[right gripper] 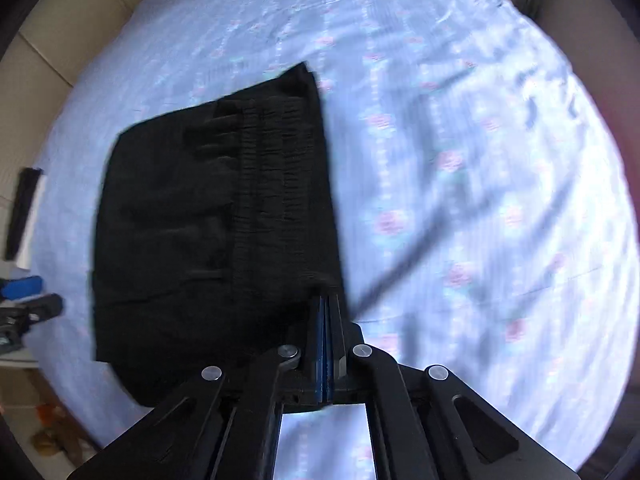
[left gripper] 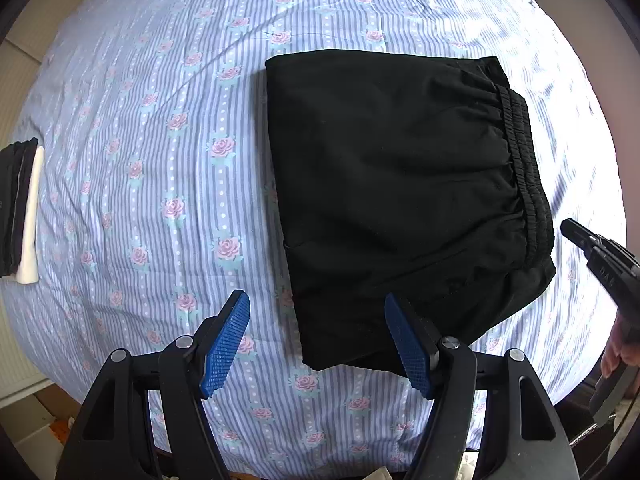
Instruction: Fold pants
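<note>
We've got the left hand-held gripper (left gripper: 318, 344) open at 6 o'clock of the folded pants (left gripper: 400, 200) and the right hand-held gripper (right gripper: 328, 308) pinched closed with nothing visibly in it, so a careless drag off the bed (left gripper: 140, 160) could snag the waistband (left gripper: 520, 176) and undo the fold.

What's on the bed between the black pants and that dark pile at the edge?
Only bare flowered striped bedsheet between folded black pants and dark folded pile, per left wrist view.

Bed sheet (left gripper: 160, 120), blue-striped with pink roses, covers the whole bed and is wrinkled toward the far right corner. A small folded stack of dark clothes (left gripper: 16, 204) lies at the bed's left edge, with a white folded piece (left gripper: 31, 216) just beside it, touching. Beige tiled floor (right gripper: 60, 20) shows past the far left corner. Orange and brown clutter (right gripper: 56, 432) sits below the near left edge, blurred.
</note>
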A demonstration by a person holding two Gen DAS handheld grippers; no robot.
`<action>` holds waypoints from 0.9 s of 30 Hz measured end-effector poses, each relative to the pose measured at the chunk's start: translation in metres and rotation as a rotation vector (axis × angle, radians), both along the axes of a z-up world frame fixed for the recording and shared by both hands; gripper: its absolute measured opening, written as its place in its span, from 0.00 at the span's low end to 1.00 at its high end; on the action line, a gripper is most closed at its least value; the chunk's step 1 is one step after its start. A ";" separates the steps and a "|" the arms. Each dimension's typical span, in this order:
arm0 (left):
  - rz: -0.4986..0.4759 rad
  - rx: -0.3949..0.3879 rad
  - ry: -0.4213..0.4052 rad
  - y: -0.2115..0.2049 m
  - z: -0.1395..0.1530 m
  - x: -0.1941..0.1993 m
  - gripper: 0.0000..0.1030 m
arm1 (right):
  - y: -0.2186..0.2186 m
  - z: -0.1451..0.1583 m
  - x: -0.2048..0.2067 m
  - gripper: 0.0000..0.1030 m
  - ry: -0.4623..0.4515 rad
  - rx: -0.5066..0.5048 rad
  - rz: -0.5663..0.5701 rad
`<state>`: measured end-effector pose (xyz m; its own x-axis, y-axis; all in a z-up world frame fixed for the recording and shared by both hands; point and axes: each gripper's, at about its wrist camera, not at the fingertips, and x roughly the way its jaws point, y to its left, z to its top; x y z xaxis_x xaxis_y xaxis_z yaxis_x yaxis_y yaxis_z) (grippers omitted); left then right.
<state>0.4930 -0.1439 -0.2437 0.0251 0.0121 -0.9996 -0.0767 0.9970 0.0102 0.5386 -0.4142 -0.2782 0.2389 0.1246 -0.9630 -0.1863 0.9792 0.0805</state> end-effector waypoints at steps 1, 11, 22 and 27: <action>0.001 -0.005 -0.001 0.001 0.000 0.000 0.67 | -0.008 -0.001 0.001 0.00 0.002 0.013 -0.022; 0.021 -0.001 -0.016 -0.004 0.001 0.006 0.68 | 0.000 0.007 -0.003 0.43 0.051 0.221 0.042; 0.013 -0.010 -0.020 -0.007 0.004 0.010 0.69 | 0.015 -0.012 0.001 0.11 0.081 0.125 0.091; 0.008 -0.010 -0.018 -0.007 0.004 0.007 0.69 | 0.006 -0.008 0.002 0.10 0.068 0.077 0.070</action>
<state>0.4998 -0.1506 -0.2395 0.0435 0.0019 -0.9991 -0.0845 0.9964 -0.0018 0.5404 -0.4083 -0.2859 0.1618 0.2124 -0.9637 -0.2451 0.9546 0.1693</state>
